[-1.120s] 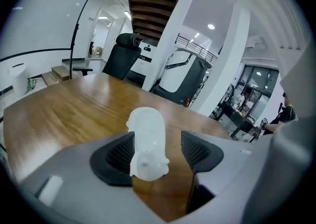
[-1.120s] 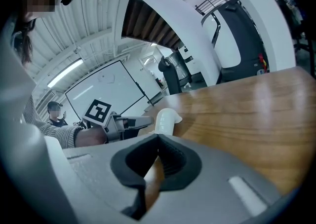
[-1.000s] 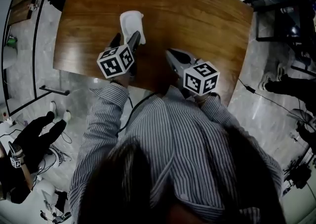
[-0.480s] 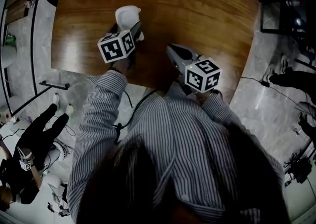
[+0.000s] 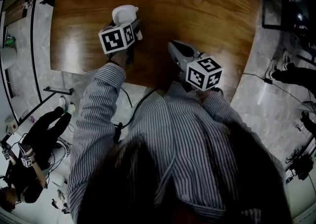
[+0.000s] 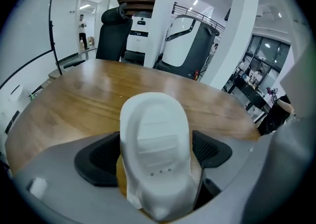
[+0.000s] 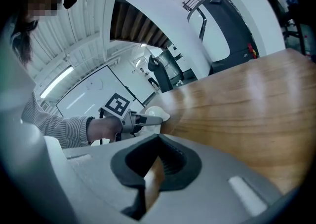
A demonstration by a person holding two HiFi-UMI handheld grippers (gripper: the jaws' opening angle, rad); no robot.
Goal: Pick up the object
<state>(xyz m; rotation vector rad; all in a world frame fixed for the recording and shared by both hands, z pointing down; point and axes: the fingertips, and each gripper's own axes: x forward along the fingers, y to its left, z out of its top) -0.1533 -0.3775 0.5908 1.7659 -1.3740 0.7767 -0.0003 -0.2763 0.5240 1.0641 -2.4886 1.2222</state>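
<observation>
The object, a white moulded plastic piece (image 5: 123,13) (image 6: 155,139), lies on the wooden table (image 5: 197,11) near its left side. My left gripper (image 5: 128,24) has reached it and its jaws are opening. The white piece sits between the two black pads (image 6: 96,161), which stand at its sides without squeezing it. My right gripper (image 5: 174,49) (image 7: 154,166) hovers over the table's near edge, about a hand's width to the right. Its jaws are shut with nothing between them. In the right gripper view, the left gripper (image 7: 143,119) and the white piece (image 7: 157,113) appear at the table's far left.
The table's near edge runs just in front of my striped sleeves (image 5: 98,99). A person in black (image 5: 34,144) is on the floor at lower left. Beyond the table stand a black office chair (image 6: 111,28) and a white machine (image 6: 185,45).
My left gripper has moved forward, from just short of the white piece to over it, with the piece now between its jaws. The right gripper has stayed put.
</observation>
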